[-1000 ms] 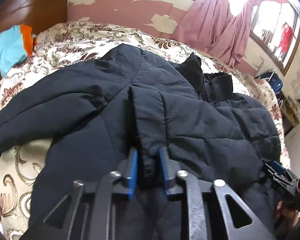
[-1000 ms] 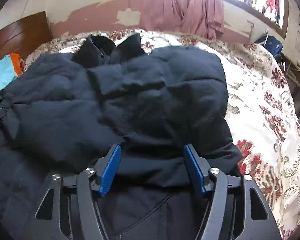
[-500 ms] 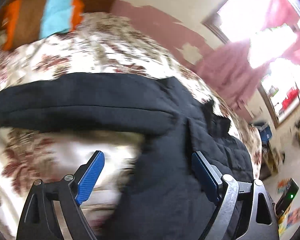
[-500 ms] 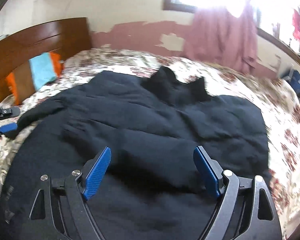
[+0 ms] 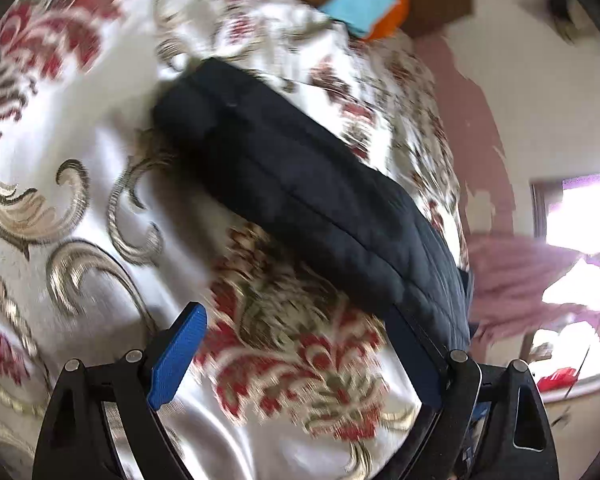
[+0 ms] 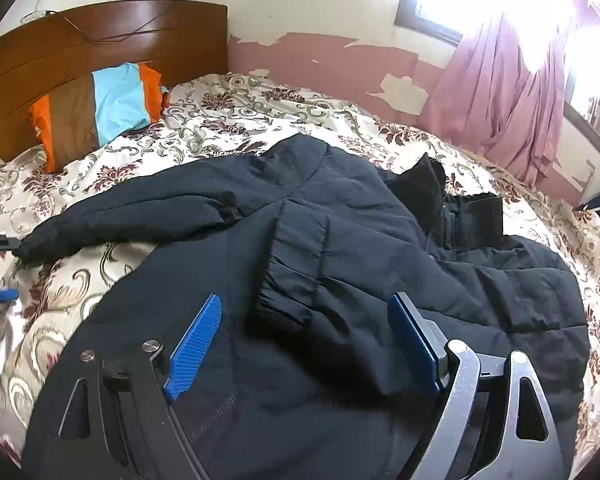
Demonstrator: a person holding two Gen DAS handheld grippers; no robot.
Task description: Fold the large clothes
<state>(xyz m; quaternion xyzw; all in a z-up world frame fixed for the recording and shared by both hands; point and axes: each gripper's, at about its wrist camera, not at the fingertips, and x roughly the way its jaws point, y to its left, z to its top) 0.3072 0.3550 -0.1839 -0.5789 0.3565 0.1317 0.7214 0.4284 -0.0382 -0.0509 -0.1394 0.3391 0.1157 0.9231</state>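
Jacket [image 6: 340,280], a dark padded one, lies spread on the bed's floral bedspread [image 6: 236,112], filling the near and middle ground of the right wrist view. Nearest, the right gripper [image 6: 304,340] hovers over the jacket's body with its jaws wide apart and nothing between them. Just beyond its blue pads lies a cuff end [image 6: 288,296], belonging to a sleeve that appears already folded across the front. Further left, the other sleeve [image 6: 140,208] stretches out flat over the bedspread, well away from the body.

In the left wrist view, which is motion-blurred, the left gripper [image 5: 300,352] also has its jaws open and empty, with only bedspread between the pads. That outstretched sleeve [image 5: 300,184] runs diagonally just beyond them, its cuff end pointing to the far left.

Further off, the collar [image 6: 440,200] lies toward the far right of the jacket. A striped orange, brown and blue pillow [image 6: 96,112] leans against the wooden headboard [image 6: 100,40], and a pink curtain [image 6: 508,96] hangs by the window.

By my reading, the step in hand is folding in the second sleeve. The next move calls for the left gripper to close on the sleeve near its cuff and carry it across the jacket's front, while the right gripper steadies the body.
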